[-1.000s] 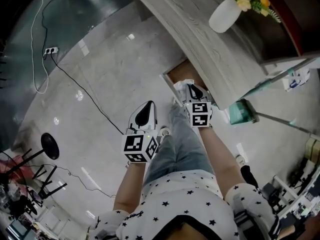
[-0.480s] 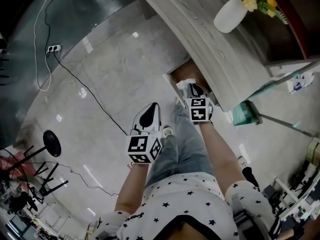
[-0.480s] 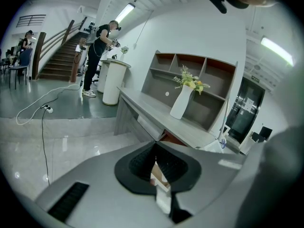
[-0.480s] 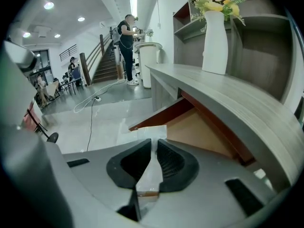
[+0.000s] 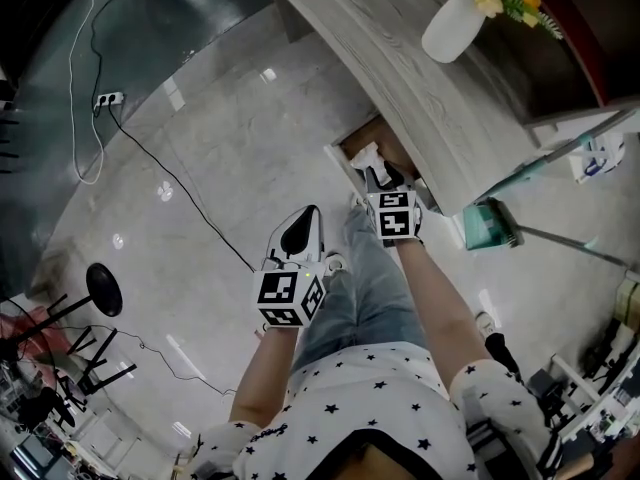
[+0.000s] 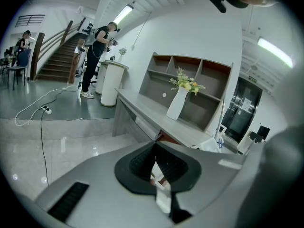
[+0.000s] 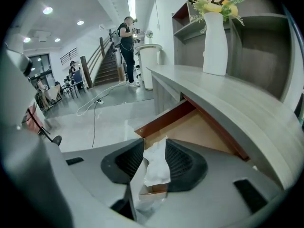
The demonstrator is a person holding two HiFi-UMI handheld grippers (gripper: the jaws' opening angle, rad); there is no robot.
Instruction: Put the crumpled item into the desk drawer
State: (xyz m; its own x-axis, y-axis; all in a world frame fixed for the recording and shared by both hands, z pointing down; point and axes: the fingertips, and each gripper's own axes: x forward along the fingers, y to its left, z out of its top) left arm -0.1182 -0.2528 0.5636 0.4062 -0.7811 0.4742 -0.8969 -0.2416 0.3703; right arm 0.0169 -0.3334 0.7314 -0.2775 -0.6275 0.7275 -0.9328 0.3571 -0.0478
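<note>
The crumpled white item (image 5: 366,155) lies in the open desk drawer (image 5: 338,158), just under the grey desk top (image 5: 420,78). My right gripper (image 5: 386,176) hovers at the drawer's near end, pointing down into it. Its jaws have just been opening. In the right gripper view the crumpled item (image 7: 156,165) sits loosely between the spread pads of my right gripper (image 7: 154,148), above the wooden drawer floor (image 7: 202,127). My left gripper (image 5: 298,220) hangs over the floor to the left, away from the drawer. The left gripper view shows my left gripper (image 6: 155,148) shut, holding nothing.
A white vase (image 5: 450,26) of flowers stands on the desk. A power strip (image 5: 108,99) with cables lies on the glossy floor at left. A green object (image 5: 485,223) sits right of the drawer, and a dark stool base (image 5: 100,290) at far left. People (image 6: 97,56) stand by distant stairs.
My right gripper has dipped further into the drawer opening and its jaws have spread. The white item now shows ahead of the jaws inside the drawer. The left gripper has stayed put.
</note>
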